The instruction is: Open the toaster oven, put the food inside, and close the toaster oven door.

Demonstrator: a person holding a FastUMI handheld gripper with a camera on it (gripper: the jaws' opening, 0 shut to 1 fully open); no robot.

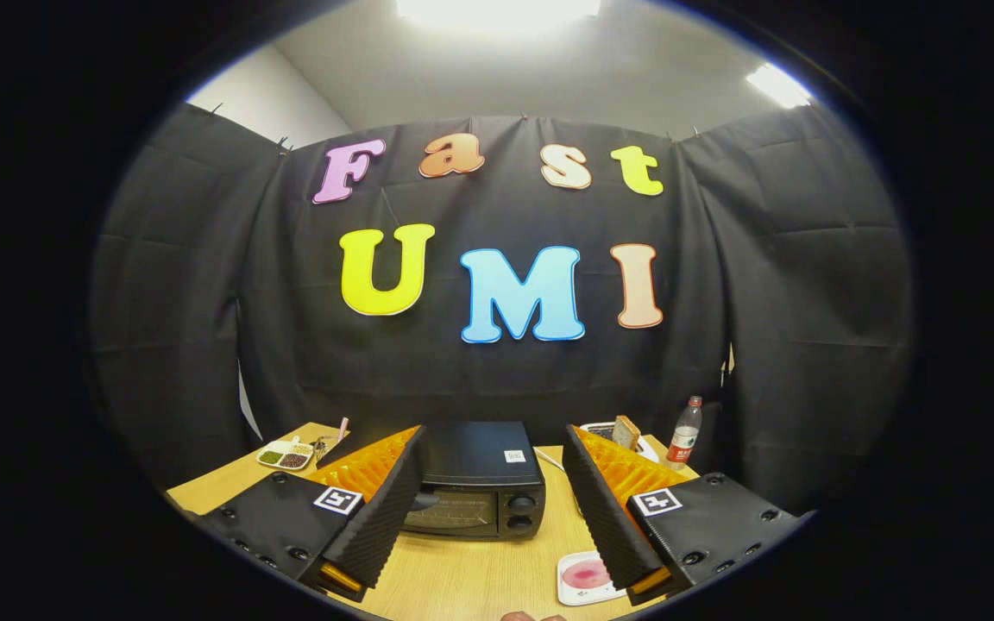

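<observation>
Tongs (493, 492) spread wide above worktop (471, 578), closed black toaster oven (480, 487) between the fingers, food plate (585, 576) in front of oven

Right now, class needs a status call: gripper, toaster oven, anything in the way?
Gripper open, holding nothing. Toaster oven between and just beyond the fingers, door closed. Pink food on white plate by the right finger. Nothing blocking the door.

Toaster oven (475, 483): door's left part hidden behind the gripper (490, 509) finger; pink food plate (585, 576) partly covered by the other finger.
</observation>
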